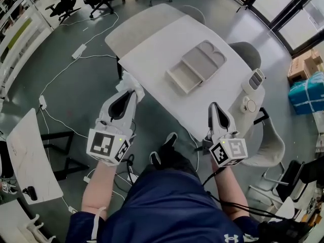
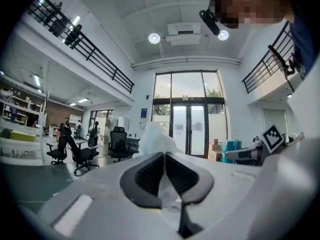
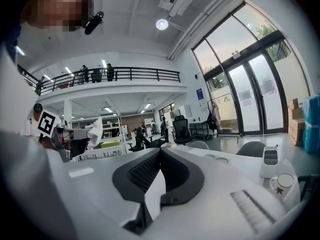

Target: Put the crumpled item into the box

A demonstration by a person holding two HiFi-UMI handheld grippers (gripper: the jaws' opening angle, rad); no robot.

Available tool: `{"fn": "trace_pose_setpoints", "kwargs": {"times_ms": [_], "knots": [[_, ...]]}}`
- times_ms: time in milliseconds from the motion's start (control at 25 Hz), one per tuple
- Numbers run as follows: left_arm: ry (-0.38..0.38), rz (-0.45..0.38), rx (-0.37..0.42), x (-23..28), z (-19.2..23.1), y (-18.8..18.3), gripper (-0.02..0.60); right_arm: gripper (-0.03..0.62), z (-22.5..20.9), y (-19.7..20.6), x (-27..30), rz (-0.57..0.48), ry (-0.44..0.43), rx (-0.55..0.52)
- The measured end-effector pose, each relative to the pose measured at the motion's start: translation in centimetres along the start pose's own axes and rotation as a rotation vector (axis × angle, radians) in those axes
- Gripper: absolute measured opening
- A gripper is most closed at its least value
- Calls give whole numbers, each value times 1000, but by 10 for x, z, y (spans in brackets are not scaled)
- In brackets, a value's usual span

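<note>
A white crumpled paper item (image 1: 129,83) sticks out past the tips of my left gripper (image 1: 133,94), which is shut on it just off the table's left corner. In the left gripper view the paper (image 2: 154,138) bulges above the closed jaws of the left gripper (image 2: 164,155). A shallow grey box (image 1: 182,78) lies open in the middle of the white table (image 1: 152,49), its lid half joined on the far side. My right gripper (image 1: 213,107) is at the table's near edge, shut with nothing in it. The right gripper (image 3: 160,151) shows its jaw tips touching.
A white device (image 1: 251,91) with a round dial stands on the table's right end. Grey chairs (image 1: 245,52) sit behind and to the right. Cables run over the floor on the left, and a small white table (image 1: 28,161) is at lower left. Cardboard boxes (image 1: 304,65) are stacked at far right.
</note>
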State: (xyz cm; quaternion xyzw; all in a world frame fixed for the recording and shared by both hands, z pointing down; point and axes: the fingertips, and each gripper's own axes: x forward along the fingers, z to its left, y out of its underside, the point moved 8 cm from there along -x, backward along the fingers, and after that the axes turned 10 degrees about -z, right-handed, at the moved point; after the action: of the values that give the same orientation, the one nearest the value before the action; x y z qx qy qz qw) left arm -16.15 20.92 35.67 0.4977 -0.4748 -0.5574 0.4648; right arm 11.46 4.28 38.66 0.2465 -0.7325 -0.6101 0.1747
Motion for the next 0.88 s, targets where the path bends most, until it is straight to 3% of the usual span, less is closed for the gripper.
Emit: {"fn": "trace_pose_setpoints", "kwargs": {"times_ms": [360,880], "knots": [[-38,12,43,66,19,-6,17,2,-49,-5,65,-27,-6,45],[-8,64,69,127,15,2,17,2,-86,-2,106,-39,-19,102]]}}
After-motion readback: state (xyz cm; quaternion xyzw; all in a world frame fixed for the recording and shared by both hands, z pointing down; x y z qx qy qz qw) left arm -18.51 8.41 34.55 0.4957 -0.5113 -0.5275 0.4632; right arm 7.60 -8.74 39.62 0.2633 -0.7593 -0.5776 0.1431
